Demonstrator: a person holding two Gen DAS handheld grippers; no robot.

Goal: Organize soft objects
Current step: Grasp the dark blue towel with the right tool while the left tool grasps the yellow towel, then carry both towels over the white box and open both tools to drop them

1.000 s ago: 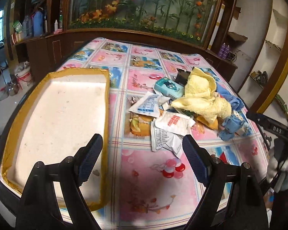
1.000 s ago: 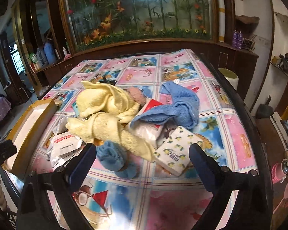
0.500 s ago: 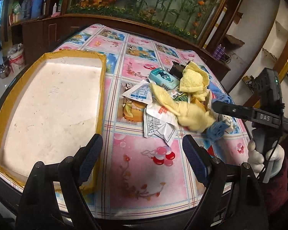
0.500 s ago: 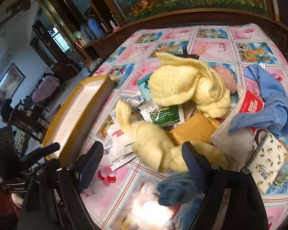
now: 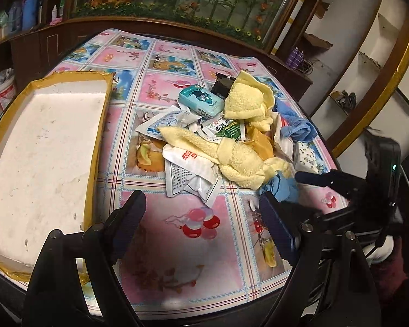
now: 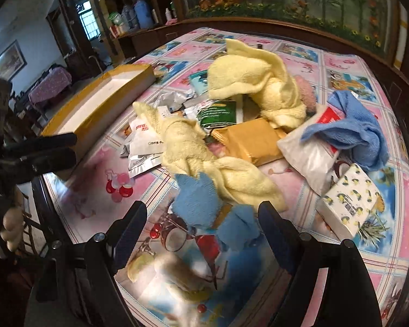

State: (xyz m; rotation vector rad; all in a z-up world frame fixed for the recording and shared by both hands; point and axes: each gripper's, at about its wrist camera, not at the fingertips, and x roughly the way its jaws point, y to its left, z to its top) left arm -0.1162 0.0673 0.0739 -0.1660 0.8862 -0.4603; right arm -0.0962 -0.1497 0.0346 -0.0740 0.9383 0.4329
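The sorting has hardly begun, as far as I can see. The white tray (image 5: 43,147) with the yellow rim fills the left of the left wrist view, and nothing is in it. All the soft things lie in 1 messy heap in the middle of the picture-cloth table (image 5: 177,245).

In the right wrist view the heap is easy to see. A yellow towel (image 6: 212,160) runs across the middle, and a second yellow towel (image 6: 256,81) is bunched up above it. A big blue cloth (image 6: 349,130) lies at the right, draped over a white bag (image 6: 308,152). A small blue cloth (image 6: 199,199) sits low in the middle. Paper packets (image 6: 141,147), a brown packet (image 6: 248,141) and a lemon-print tissue pack (image 6: 349,201) are mixed in with them.

The right gripper (image 6: 201,229) has its 2 claws apart. They have just closed a little, but nothing is pinched. The small blue cloth lies right in front of them, so I think that one gets picked first.

The left gripper (image 5: 201,218) has its claws wide apart too, over bare table at the bottom of its view, holding nothing.

So every cloth is left to move.
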